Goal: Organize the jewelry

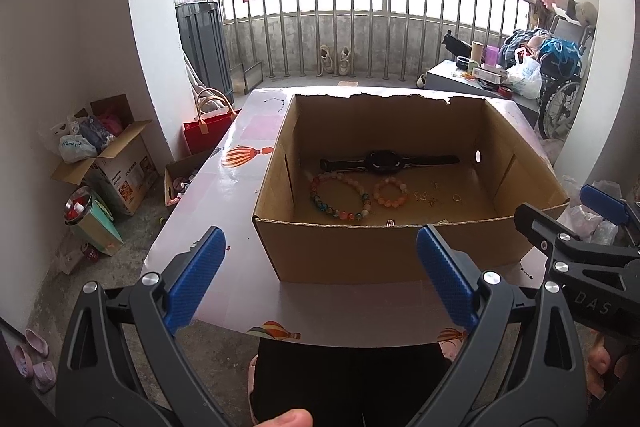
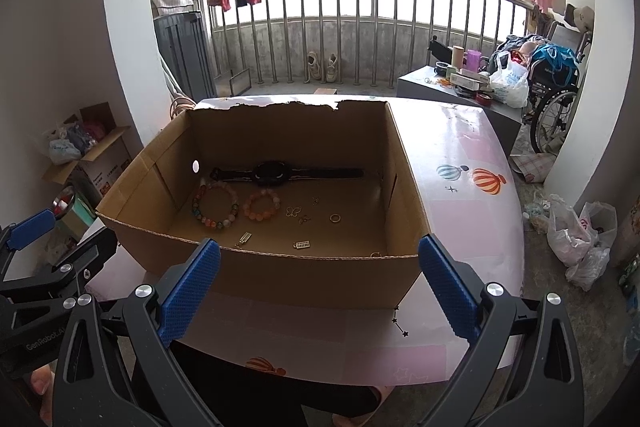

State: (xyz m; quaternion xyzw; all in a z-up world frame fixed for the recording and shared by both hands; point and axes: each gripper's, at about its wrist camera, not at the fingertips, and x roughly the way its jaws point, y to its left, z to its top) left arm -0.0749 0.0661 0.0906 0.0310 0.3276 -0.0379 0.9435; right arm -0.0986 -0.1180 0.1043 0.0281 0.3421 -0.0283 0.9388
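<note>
An open cardboard box (image 1: 360, 251) (image 2: 304, 279) stands on the table. Inside lie a black watch (image 1: 386, 163) (image 2: 276, 173), a multicoloured bead bracelet (image 1: 340, 197) (image 2: 215, 205), an orange bead bracelet (image 1: 391, 191) (image 2: 262, 204), a gold ring (image 2: 335, 217) (image 1: 456, 197) and several small gold charms (image 2: 300, 245) (image 1: 424, 197). My left gripper (image 1: 320, 279) is open and empty, held in front of the box's near wall. My right gripper (image 2: 320, 291) is open and empty, also before the near wall. Each gripper shows at the edge of the other's view.
The table (image 1: 248, 135) (image 2: 460, 187) has a pink cloth with balloon prints. A red bag (image 1: 208, 131) and boxes (image 1: 116, 163) stand on the floor at left. A grey cabinet (image 2: 432, 83), a wheelchair (image 2: 556, 107) and plastic bags (image 2: 580, 235) are at right.
</note>
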